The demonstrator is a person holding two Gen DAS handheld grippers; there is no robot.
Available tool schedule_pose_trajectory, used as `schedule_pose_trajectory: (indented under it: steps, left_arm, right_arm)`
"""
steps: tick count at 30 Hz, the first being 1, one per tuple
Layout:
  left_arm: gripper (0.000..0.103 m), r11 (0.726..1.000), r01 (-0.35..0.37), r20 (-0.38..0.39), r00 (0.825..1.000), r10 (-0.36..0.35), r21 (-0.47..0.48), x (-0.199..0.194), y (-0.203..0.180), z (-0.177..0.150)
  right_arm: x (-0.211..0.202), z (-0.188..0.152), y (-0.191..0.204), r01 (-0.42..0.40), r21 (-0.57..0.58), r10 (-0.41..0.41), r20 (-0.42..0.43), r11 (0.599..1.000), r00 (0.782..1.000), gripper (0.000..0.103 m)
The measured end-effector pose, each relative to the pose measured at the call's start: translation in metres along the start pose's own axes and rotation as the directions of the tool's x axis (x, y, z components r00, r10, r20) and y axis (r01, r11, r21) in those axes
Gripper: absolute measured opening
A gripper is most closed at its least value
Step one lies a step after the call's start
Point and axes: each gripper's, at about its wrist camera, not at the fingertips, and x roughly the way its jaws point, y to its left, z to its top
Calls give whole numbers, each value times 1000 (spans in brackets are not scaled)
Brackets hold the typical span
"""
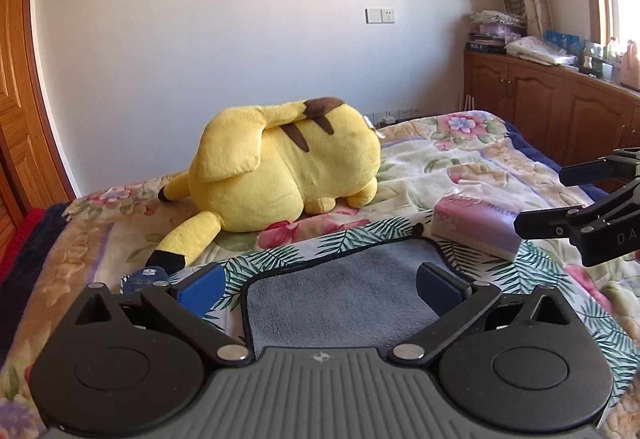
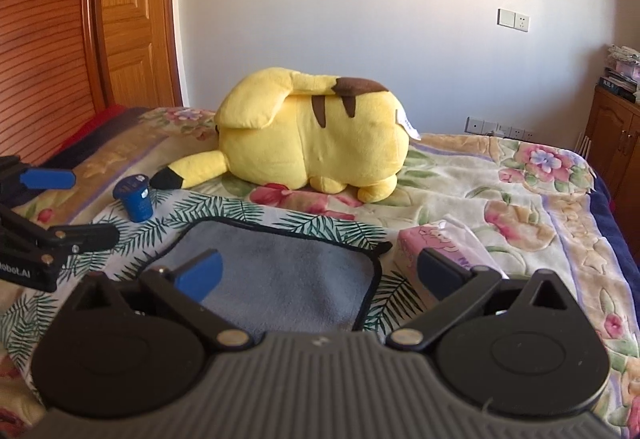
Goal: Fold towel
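Observation:
A grey towel with a dark border lies flat on a palm-leaf cloth on the bed. It also shows in the right wrist view. My left gripper is open and empty, hovering over the towel's near part, blue pads spread wide. My right gripper is open and empty over the towel's right side. The right gripper shows at the right edge of the left wrist view, open. The left gripper shows at the left edge of the right wrist view, open.
A large yellow plush toy lies on the floral blanket behind the towel. A pink tissue pack sits at the towel's far right corner. A small blue cup stands at its far left. Wooden cabinets line the right wall.

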Motion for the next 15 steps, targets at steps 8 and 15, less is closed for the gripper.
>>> schedule_pose_trajectory:
  steps: [8, 15]
  left_arm:
    - [87, 999, -20, 10, 1000, 19, 26, -38, -14, 5]
    - [87, 1000, -26, 22, 999, 26, 16, -74, -29, 3]
  right_arm:
    - [-32, 0, -1, 3, 23, -3, 28, 1000, 1000, 103]
    - [-65, -4, 2, -1, 43, -1, 51, 999, 999, 103]
